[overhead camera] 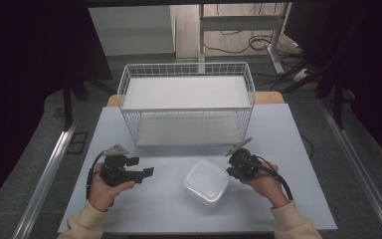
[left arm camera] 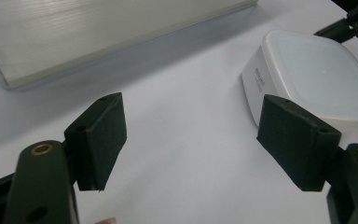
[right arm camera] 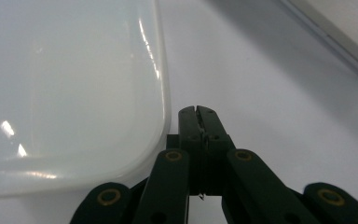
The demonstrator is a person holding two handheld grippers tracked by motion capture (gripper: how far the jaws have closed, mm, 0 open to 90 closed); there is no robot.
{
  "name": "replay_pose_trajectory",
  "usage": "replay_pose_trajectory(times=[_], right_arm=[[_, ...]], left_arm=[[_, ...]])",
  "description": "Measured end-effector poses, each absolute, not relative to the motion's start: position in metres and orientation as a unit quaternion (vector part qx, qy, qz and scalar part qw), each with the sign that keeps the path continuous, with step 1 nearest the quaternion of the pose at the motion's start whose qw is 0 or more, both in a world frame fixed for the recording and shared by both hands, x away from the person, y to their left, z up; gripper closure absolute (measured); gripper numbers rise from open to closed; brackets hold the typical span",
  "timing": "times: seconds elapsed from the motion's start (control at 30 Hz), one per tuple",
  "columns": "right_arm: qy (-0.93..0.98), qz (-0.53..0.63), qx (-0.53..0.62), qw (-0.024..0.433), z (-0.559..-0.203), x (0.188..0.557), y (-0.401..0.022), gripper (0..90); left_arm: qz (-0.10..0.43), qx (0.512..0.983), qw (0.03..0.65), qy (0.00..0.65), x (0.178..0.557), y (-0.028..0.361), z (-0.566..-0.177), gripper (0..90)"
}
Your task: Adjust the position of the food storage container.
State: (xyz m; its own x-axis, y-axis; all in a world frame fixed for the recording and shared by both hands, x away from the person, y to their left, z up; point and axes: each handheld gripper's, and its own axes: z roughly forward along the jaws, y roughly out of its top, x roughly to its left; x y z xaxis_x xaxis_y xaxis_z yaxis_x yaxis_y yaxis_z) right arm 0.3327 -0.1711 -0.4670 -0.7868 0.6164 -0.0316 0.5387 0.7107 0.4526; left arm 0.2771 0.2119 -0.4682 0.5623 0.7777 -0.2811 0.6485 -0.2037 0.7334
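A: Right gripper [right arm camera: 199, 111]: jaws are seen pressed together with nothing between them, tips set just beside the rounded corner of the white lidded container [right arm camera: 70, 93], apparently not touching it.

B: Left gripper [left arm camera: 191, 140]: jaws are held wide apart, bare worktop [left arm camera: 186, 107] between them; the container [left arm camera: 317, 74] lies just beyond the pad at that view's right, ungripped.

A: Progress is judged early. The container [overhead camera: 206, 182] is noted near the worktop's front edge, about midway between both grippers, lid on, unlifted. The wire basket [overhead camera: 186, 102] at the rear edge is seen with nothing in it. Gripping and moving are judged outstanding.

B: View differences: small printing on the container's side wall is picked up in the left gripper view, too small to read. The layout, basket against container, is given by the high view. The narrow gap between closed tips and lid rim is resolved in the right gripper view
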Motion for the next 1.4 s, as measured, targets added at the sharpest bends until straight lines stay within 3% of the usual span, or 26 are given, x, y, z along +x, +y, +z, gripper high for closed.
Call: replay_pose_trajectory(times=[0.47, 1.4], right_arm=[[0.935, 0.22, 0.276, 0.044, -0.472, 0.298, -0.154, 89.3], [0.944, 0.228, 0.239, 0.004, -0.475, 0.278, -0.127, 89.2]], left_arm=[[0.076, 0.772, 0.43, 0.462, 0.278, 0.213, -0.468, 23.5], [0.074, 0.774, 0.427, 0.461, 0.278, 0.212, -0.469, 23.4]])
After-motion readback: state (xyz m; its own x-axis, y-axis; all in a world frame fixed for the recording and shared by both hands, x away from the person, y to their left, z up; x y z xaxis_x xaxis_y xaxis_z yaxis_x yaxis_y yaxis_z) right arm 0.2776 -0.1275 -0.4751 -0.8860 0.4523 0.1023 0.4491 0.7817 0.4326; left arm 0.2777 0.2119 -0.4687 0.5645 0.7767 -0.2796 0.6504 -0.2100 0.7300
